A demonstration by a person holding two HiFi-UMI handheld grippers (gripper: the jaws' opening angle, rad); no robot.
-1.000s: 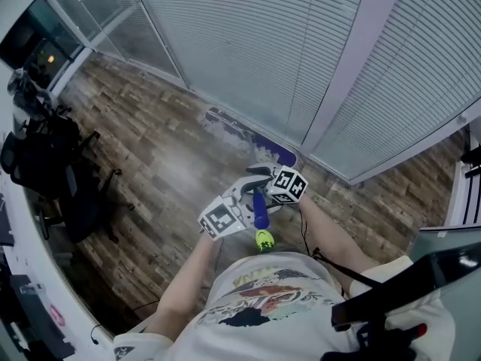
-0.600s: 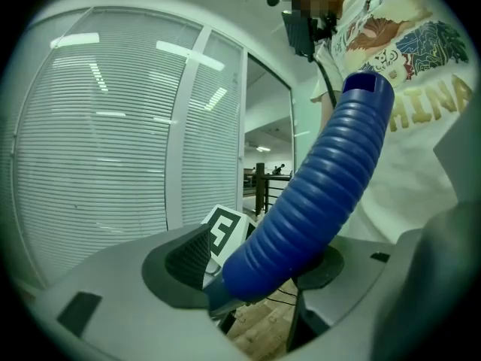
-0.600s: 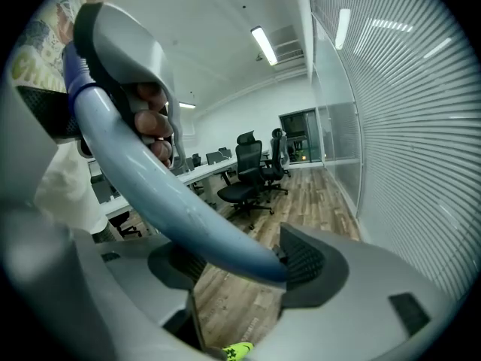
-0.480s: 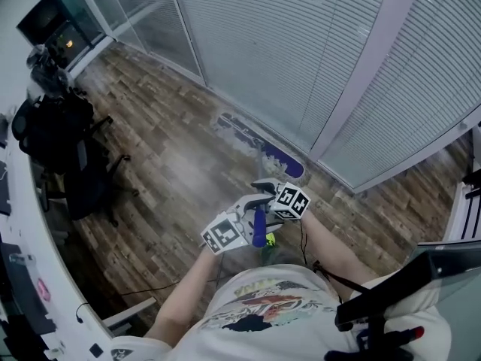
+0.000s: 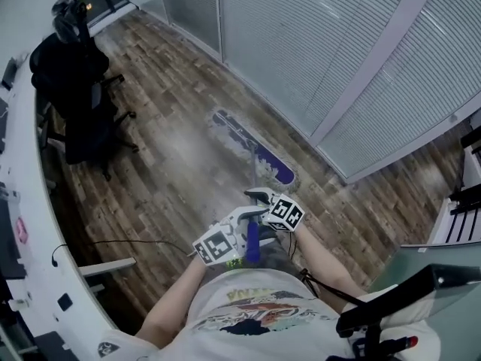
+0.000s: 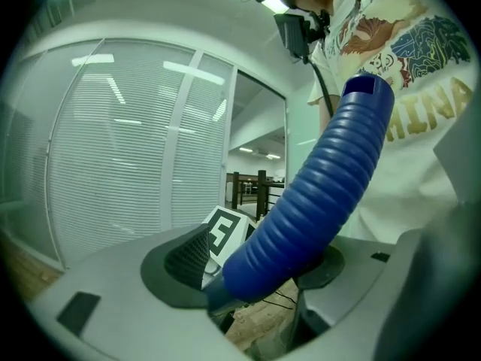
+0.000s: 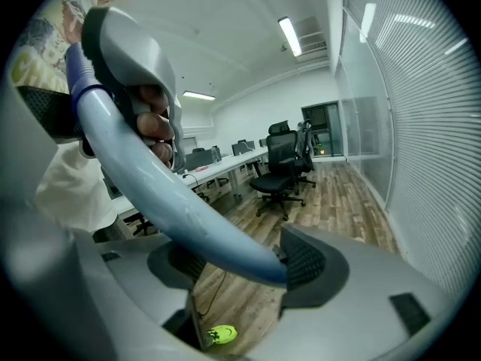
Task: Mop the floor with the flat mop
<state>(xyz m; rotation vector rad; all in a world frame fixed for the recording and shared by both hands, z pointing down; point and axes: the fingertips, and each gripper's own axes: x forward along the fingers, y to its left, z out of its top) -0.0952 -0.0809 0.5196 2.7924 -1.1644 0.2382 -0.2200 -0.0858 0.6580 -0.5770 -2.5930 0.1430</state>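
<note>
Left gripper [image 5: 250,218]: clamped on the flat mop's blue ribbed grip [image 6: 316,201]. Right gripper [image 5: 254,196], just ahead of it: jaws have just been easing wider, yet the pale shaft [image 7: 173,201] sits between the pads [image 7: 304,265], apparently pressed. Mop head [image 5: 252,147], well ahead of both grippers, has drawn away from the glass partition [image 5: 301,51] across the floor [image 5: 173,164]: a stroke is under way. No containers in view.

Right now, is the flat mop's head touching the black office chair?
No, the mop head lies well apart from the office chair.

Wood-plank floor [image 5: 169,119] beneath flat mop [image 5: 252,147]
</note>
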